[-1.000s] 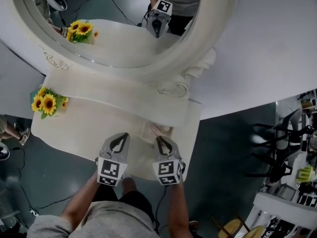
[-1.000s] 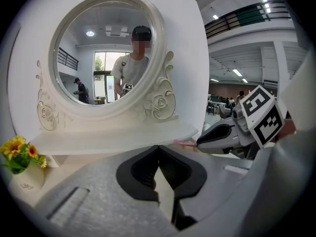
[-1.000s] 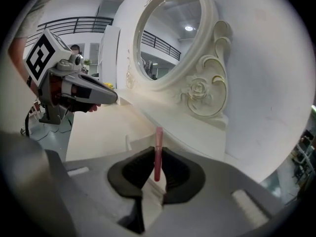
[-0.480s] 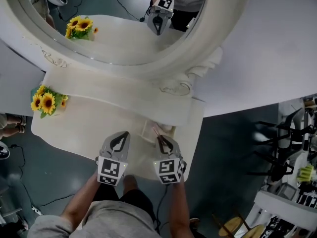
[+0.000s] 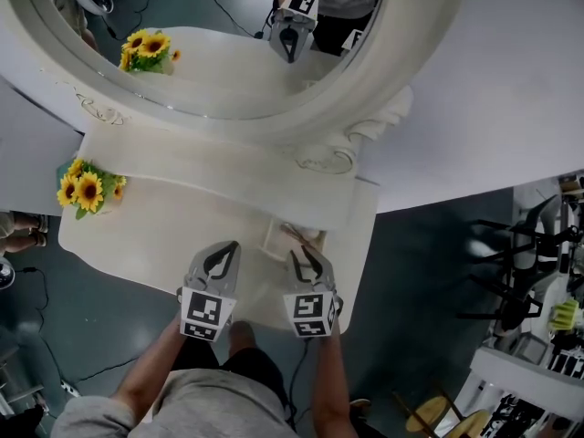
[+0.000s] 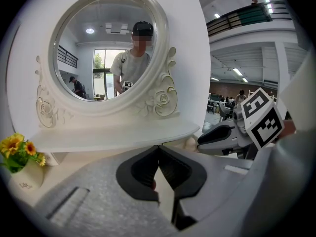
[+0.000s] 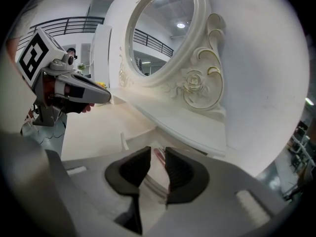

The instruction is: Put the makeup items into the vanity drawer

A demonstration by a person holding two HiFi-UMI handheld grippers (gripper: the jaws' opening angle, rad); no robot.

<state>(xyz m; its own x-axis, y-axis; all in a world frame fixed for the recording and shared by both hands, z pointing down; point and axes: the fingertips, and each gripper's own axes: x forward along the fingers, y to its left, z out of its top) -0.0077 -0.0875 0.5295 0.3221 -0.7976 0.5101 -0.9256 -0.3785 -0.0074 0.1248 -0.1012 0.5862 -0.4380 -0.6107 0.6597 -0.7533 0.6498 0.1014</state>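
Right gripper (image 5: 306, 255) jaws just opening, spread clear of the slim pink makeup item (image 7: 159, 155) lying in the open drawer (image 5: 275, 242). Left gripper (image 5: 222, 254) hovering nearby, jaws pressed together, empty. Likely remaining: closing the drawer.

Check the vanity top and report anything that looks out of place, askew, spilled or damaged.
Nothing stands out. The sunflower pot stands upright at the left end of the vanity top. The drawer at the front right is open, with a thin pink item lying inside. Nothing looks spilled or broken.
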